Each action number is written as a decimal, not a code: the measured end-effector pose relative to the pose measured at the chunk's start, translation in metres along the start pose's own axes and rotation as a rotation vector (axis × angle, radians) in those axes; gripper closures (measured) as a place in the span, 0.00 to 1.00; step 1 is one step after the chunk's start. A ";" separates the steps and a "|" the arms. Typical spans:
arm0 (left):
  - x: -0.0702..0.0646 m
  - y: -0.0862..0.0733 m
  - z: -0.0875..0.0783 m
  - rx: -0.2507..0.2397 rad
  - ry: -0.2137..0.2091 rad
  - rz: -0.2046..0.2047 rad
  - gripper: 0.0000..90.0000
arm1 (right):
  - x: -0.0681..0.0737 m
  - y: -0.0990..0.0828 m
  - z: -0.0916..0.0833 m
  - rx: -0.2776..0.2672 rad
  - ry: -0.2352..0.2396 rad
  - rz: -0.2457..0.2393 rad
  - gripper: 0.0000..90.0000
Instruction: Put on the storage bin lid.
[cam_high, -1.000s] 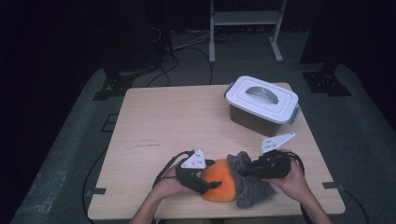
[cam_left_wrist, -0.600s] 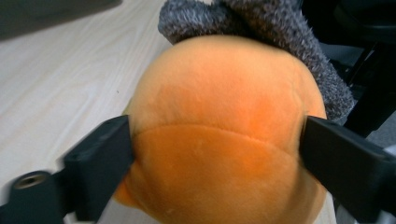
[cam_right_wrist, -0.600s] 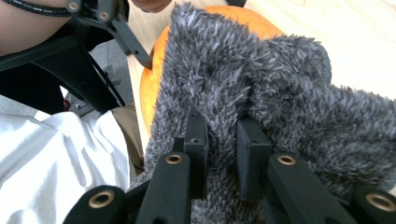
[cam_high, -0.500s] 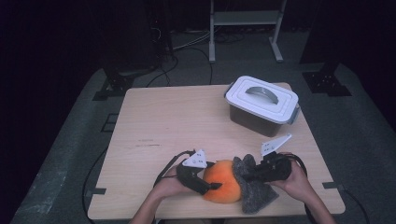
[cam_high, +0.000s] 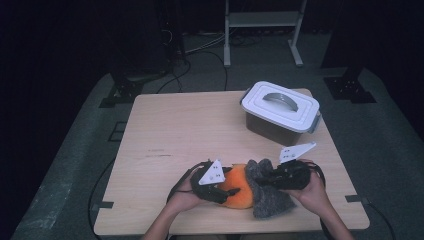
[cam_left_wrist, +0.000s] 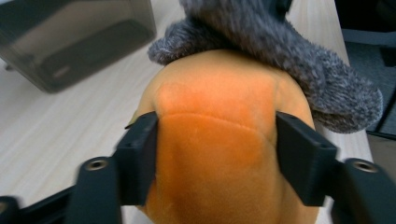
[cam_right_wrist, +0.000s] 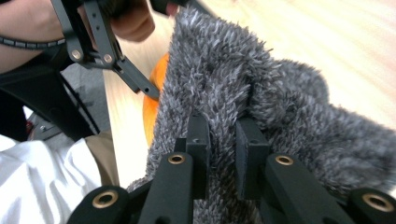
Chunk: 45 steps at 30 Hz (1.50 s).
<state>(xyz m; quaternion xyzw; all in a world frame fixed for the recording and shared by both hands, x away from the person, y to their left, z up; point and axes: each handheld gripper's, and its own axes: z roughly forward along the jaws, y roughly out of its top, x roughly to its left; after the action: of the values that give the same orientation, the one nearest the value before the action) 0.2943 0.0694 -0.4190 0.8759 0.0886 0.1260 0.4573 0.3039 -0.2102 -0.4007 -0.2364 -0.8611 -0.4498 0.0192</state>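
Since a second ago the grey fuzzy cloth (cam_high: 267, 187) has shifted: it lay bunched beside the orange plush ball (cam_high: 236, 192), and now one fold stands up against the ball's right side. My left gripper (cam_high: 220, 192) has just been closing, and its jaws now squeeze the ball from both sides near the desk's (cam_high: 180, 130) front edge. My right gripper (cam_high: 272, 177) is pinched narrow on a fold of the cloth.

I judge the work about half done: both things are gripped, but the cloth only leans on the ball and neither wraps it nor is clear of it. The lidded plastic box (cam_high: 280, 112) sits shut at the far right corner. The wooden desk stands on grey floor in a dark room.
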 end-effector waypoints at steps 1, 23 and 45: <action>0.001 -0.001 -0.001 -0.011 -0.006 -0.019 0.30 | -0.001 -0.001 0.003 0.002 0.008 0.003 0.86; 0.006 -0.002 0.001 0.008 -0.015 -0.085 0.12 | 0.004 -0.001 0.004 0.024 0.036 -0.030 0.86; 0.006 -0.001 -0.001 -0.002 -0.032 -0.102 0.22 | -0.004 -0.009 -0.002 0.074 0.046 -0.007 0.87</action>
<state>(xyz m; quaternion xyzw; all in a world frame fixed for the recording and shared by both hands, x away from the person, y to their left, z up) 0.3001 0.0724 -0.4189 0.8716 0.1257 0.0886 0.4654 0.3030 -0.2172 -0.4073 -0.2225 -0.8771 -0.4232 0.0460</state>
